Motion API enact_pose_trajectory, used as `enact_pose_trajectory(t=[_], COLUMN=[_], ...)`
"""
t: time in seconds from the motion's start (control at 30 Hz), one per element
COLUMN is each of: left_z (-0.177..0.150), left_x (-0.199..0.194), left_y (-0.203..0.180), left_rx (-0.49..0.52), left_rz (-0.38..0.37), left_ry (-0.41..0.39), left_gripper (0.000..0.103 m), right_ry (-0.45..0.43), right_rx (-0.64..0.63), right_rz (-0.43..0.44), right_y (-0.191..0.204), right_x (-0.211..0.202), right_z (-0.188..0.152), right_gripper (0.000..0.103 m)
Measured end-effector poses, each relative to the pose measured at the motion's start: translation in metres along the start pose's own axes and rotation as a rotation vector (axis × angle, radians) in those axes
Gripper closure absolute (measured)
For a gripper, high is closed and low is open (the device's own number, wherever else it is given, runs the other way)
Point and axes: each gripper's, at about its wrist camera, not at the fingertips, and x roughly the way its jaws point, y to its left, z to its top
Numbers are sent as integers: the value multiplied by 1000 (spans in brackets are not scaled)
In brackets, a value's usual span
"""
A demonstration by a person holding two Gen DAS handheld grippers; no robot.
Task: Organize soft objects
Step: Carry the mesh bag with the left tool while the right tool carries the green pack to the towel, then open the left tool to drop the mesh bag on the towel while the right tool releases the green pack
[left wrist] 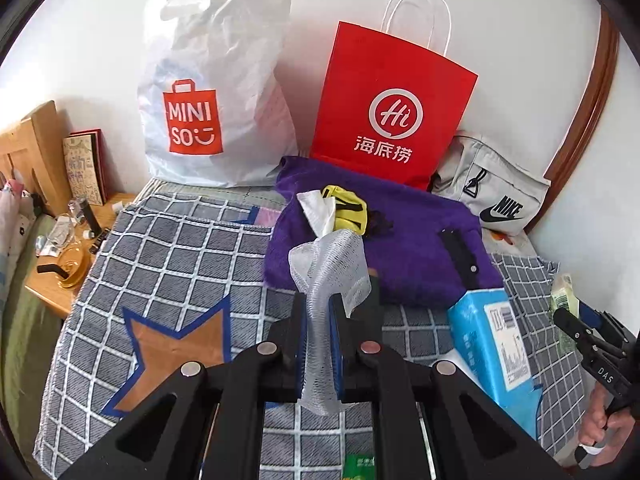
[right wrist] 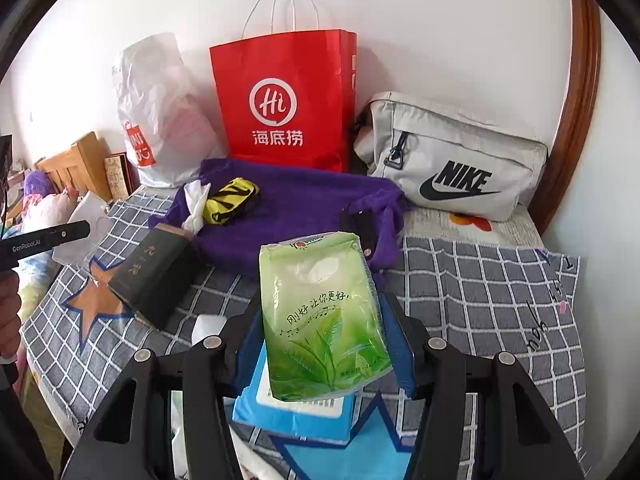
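Left tool (left wrist: 320, 344) clamped on white mesh sleeve (left wrist: 326, 276); right tool (right wrist: 324, 340) grips green tissue pack (right wrist: 320, 316), both lifted over bed (right wrist: 480, 288), probably for bagging.

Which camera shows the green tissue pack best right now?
Right wrist view: the green tissue pack fills the centre, clamped in the right tool. The left wrist view shows only a green sliver at its right edge.

Your left black angular-framed two-finger gripper (left wrist: 320, 312) has blue finger pads (left wrist: 335, 344) and round silver pivot bolts (left wrist: 267, 347). Your right black matching gripper (right wrist: 320, 332) looks the same; from the other camera its side reads "DAS". A handle is lettered "GenRobot.AI".
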Motion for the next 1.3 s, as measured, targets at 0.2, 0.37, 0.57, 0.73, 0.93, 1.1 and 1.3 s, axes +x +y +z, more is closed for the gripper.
enact_pose_trajectory(t=[0.2,0.37,0.57,0.73,0.93,1.1,1.3], left_z=[20,37,56,67,86,95,102], left_x=[19,32,49,66,86,104,135], left_y=[-6,-10,-11,-11,-20,-28,-37], left_rx=[-19,-25,-29,-41,-27,-15,-33], left_rz=[-26,-39,-25,-30,-30,-37,-78], left_ry=[16,25,30,45,63,76,110], left_gripper=[93,93,93,93,93,93,93], right_ry=[-17,-30,-53,-47,-17,37,134], right_rx=[1,-12,-20,-2,-5,-54,-50], right_rz=[4,-8,-1,13,31,33,65], right_y=[-4,-8,-13,-14,-13,-7,-10], right_x=[16,29,44,66,96,127,167], right_z=[24,47,76,93,106,99,90], right_gripper=[48,48,48,48,48,48,48])
